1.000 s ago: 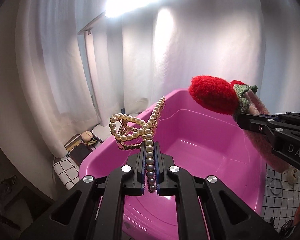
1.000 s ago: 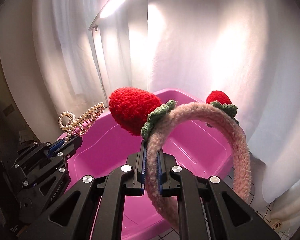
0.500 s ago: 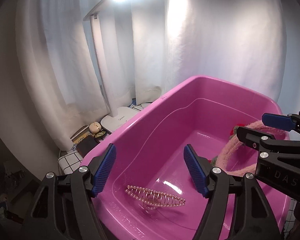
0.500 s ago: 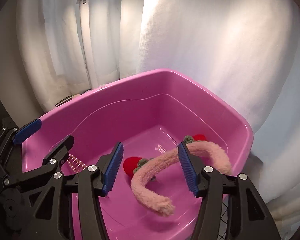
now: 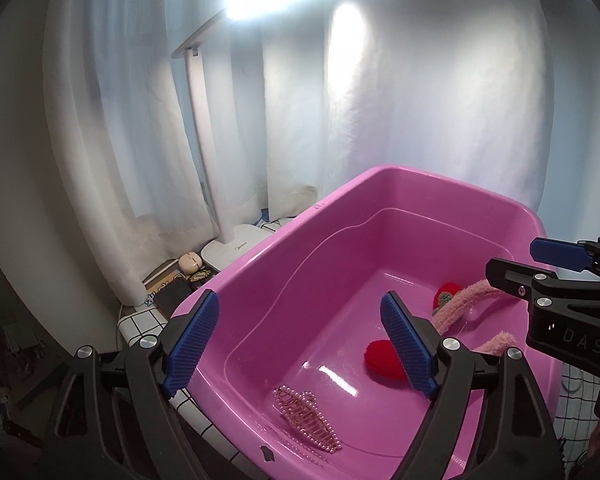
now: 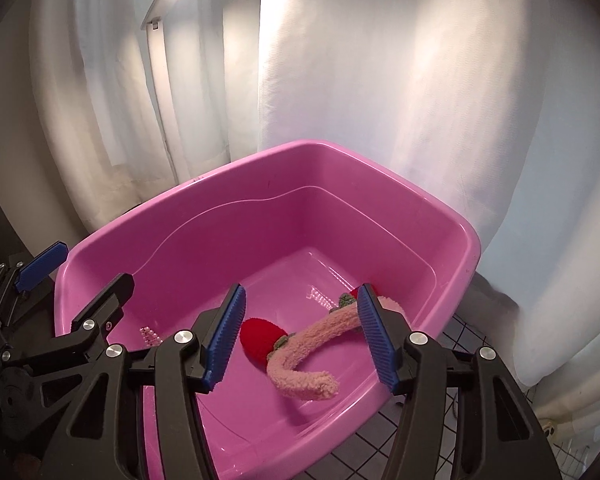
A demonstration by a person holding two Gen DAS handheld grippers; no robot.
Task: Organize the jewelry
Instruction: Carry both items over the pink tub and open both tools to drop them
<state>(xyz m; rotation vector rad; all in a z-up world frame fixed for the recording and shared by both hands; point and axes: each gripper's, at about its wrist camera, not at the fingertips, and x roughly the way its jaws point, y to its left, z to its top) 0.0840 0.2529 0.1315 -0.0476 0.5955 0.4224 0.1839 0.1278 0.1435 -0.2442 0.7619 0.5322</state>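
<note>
Left wrist: my left gripper point(image 5: 300, 344) has just been opening, jaws wide and empty; the pearl hair clip point(image 5: 306, 418) it held now lies by the pink tub's point(image 5: 340, 196) near wall. Right wrist: right gripper point(image 6: 300, 336) just opened too, nothing clamped; strawberry headband point(image 6: 306, 344) lies on the tub floor. Both pieces look stowed.
</note>
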